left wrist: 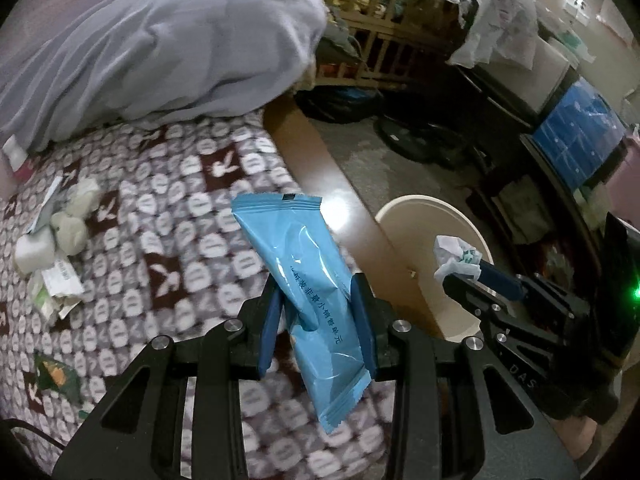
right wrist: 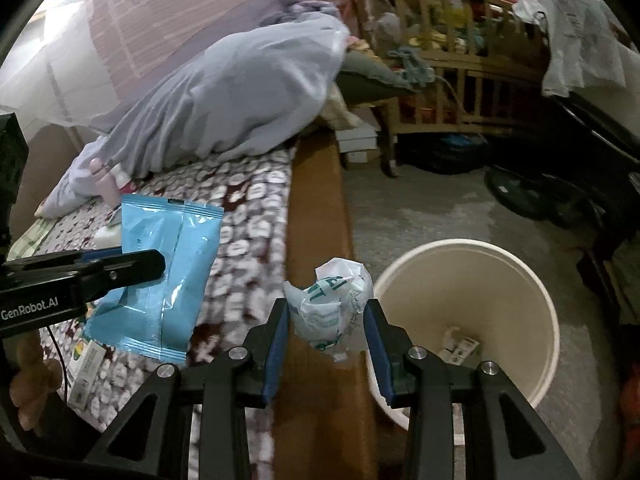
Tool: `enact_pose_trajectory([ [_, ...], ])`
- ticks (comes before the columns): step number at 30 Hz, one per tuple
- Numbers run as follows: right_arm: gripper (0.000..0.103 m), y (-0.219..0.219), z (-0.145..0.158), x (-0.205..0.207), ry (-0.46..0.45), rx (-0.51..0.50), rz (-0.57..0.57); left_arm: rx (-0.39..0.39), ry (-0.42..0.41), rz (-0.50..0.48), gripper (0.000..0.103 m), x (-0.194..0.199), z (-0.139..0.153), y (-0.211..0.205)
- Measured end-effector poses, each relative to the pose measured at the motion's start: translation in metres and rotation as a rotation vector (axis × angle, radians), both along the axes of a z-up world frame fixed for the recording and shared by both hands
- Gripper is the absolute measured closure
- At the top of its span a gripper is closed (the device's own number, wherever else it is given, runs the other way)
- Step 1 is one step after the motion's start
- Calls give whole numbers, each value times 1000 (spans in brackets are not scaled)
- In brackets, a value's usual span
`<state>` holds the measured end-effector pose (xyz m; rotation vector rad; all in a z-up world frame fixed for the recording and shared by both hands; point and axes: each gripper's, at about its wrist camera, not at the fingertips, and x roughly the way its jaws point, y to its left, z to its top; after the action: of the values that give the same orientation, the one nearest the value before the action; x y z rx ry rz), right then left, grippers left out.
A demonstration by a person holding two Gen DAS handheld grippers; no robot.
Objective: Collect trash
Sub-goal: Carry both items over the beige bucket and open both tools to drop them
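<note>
My left gripper [left wrist: 318,300] is shut on a light blue plastic wrapper [left wrist: 308,280], held upright over the patterned bed cover near the bed's wooden edge. The same blue wrapper [right wrist: 160,280] and the left gripper [right wrist: 156,266] show at the left of the right wrist view. My right gripper [right wrist: 326,320] is shut on a crumpled white and green wrapper [right wrist: 332,304], held over the wooden bed rail beside the bin. In the left wrist view that crumpled wrapper [left wrist: 456,256] hangs over the cream round bin [left wrist: 424,208]. The bin [right wrist: 480,252] stands on the floor with a scrap of paper [right wrist: 460,348] inside.
Several crumpled tissues and papers [left wrist: 56,248] and a green packet [left wrist: 56,376] lie on the patterned bed cover [left wrist: 168,208]. A grey duvet [left wrist: 168,44] is heaped at the back. The wooden bed rail [right wrist: 316,208] separates bed and floor. A wooden crib [right wrist: 440,64] and dark furniture [left wrist: 560,148] stand beyond.
</note>
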<state>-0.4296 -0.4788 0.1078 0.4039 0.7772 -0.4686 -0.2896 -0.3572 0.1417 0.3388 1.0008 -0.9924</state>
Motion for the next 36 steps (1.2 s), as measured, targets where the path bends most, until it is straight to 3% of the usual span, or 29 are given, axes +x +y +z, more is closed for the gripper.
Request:
enact_pose_trajectory([
  [36,66,-70,-34,-71,48,59,-218,-20,146,-134,70,-44,-33,-101],
])
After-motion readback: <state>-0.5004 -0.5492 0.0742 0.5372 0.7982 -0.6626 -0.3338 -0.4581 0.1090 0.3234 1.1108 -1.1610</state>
